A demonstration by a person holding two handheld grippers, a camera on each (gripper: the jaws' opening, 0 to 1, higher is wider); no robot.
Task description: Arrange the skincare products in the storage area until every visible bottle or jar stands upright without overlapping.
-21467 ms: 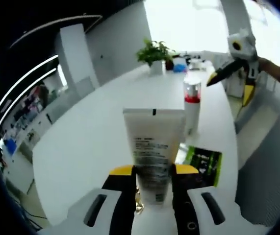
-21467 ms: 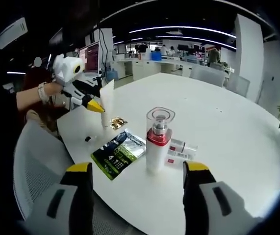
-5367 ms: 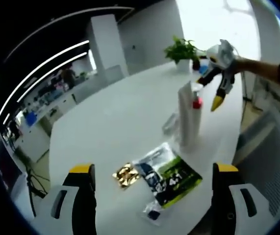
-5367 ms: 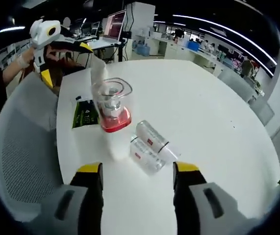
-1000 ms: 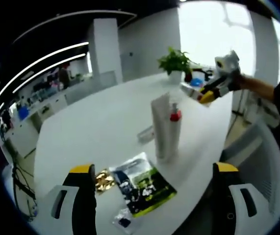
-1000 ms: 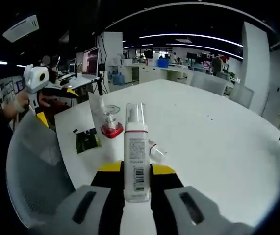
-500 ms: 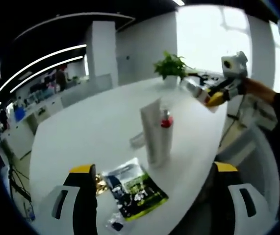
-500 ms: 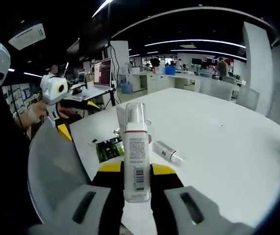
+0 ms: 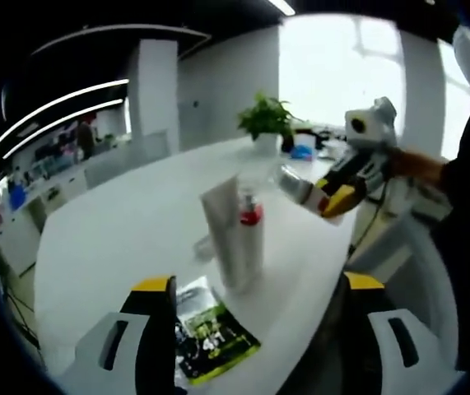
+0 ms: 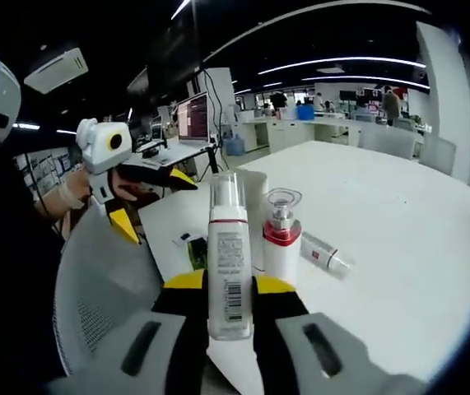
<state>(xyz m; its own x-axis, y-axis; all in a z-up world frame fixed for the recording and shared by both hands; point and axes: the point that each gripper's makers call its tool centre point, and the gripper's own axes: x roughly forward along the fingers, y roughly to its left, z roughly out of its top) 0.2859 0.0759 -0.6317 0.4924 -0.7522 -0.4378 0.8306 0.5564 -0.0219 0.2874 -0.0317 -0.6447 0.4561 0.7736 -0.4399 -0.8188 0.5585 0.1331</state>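
Observation:
My right gripper [image 10: 230,284] is shut on a white pump bottle [image 10: 229,271] with a clear cap, held upright above the table's near edge. Just behind it stand a red-collared pump bottle [image 10: 281,239] and a white tube [image 10: 256,193]; a small bottle [image 10: 325,253] lies on its side beside them. My left gripper [image 9: 257,284] is open and holds nothing, back from the table. Ahead of it are the tube [image 9: 221,234], the red-collared bottle [image 9: 251,222] and the right gripper [image 9: 335,197] carrying its bottle [image 9: 295,184].
A green sachet [image 9: 211,339] lies flat near the round white table's [image 9: 111,239] edge. A potted plant [image 9: 265,122] stands at the far side. A grey mesh chair [image 10: 103,309] sits by the table. The left gripper [image 10: 152,200] hangs open at the left.
My right gripper has carried the white pump bottle closer to the standing tube and red-collared bottle. The left gripper stays open and has drifted slightly.

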